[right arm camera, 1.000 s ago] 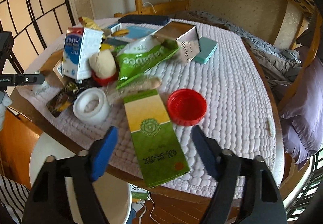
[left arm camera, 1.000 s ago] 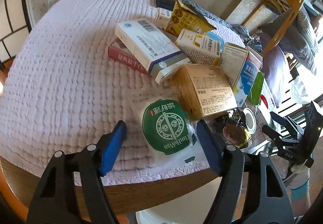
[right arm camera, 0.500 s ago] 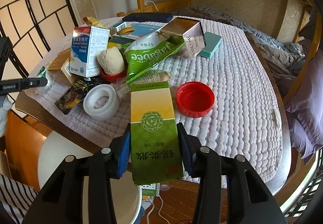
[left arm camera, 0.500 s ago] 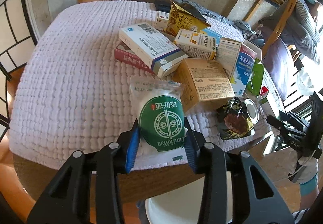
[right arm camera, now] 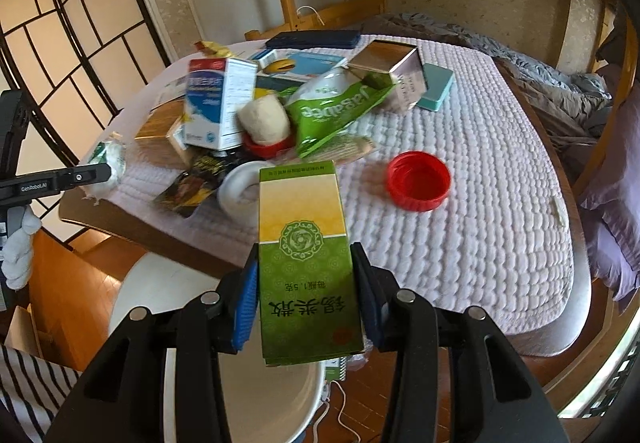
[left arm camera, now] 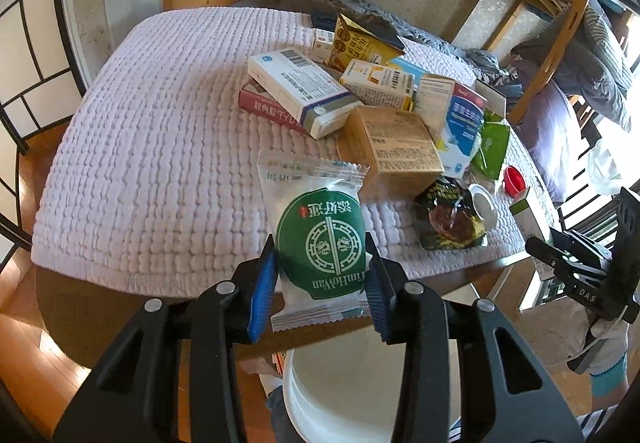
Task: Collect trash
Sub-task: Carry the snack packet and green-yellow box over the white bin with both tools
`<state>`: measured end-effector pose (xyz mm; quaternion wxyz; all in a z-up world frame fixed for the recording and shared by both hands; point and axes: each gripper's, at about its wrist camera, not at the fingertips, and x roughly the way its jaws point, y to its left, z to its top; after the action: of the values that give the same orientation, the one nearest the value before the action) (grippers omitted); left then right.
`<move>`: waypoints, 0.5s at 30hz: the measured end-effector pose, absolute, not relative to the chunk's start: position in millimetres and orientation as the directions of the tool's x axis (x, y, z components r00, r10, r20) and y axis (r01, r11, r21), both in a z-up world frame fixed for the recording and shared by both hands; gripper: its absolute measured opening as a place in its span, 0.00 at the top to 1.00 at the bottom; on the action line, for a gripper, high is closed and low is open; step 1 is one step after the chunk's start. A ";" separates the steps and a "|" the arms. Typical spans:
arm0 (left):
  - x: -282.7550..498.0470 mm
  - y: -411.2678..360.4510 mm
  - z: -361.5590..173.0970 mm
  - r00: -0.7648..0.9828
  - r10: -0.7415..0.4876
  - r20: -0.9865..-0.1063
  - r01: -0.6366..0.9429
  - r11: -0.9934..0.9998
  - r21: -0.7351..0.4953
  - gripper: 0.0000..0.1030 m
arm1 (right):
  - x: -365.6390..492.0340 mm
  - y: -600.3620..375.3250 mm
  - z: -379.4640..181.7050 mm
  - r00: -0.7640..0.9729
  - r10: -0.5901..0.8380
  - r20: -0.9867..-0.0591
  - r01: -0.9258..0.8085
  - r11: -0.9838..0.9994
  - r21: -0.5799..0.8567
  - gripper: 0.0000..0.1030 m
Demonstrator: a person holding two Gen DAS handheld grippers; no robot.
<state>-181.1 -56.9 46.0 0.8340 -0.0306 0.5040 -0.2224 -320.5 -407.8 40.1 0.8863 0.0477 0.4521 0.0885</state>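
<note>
green box [right arm camera: 306, 263] lengthwise fwd, R gripper [right arm camera: 306, 291]

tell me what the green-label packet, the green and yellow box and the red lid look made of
Packet: thin glossy plastic film, going by its crimped, see-through edges.
Box: printed cardboard, by its flat faces and folded edges.
Lid: moulded plastic, probably; smooth, uniform red.

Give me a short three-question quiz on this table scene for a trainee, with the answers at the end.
1. True or false: the left gripper is clamped on a white snack packet with a green round label.
2. What does the right gripper hold?
3. Which way does the red lid on the quilted cover face: A) open side up, B) open side down?

Key
1. True.
2. A green and yellow carton.
3. A.
</note>
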 end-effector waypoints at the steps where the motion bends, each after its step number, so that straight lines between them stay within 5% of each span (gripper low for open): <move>1: -180.8 -57.6 45.8 0.392 -0.403 -0.827 0.341 0.899 -0.276 0.59 | -322.9 -404.8 40.6 0.574 0.205 -0.793 -0.118 0.979 0.168 0.59; 15: -227.5 -72.3 44.4 0.361 -0.415 -0.835 0.396 0.879 -0.265 0.59 | -352.3 -366.2 37.8 0.542 0.271 -0.796 -0.184 0.962 0.203 0.59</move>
<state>-227.5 -72.3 44.4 0.8249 -0.0091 0.5088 -0.2459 -352.3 -366.2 37.8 0.8767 0.0475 0.4607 0.1297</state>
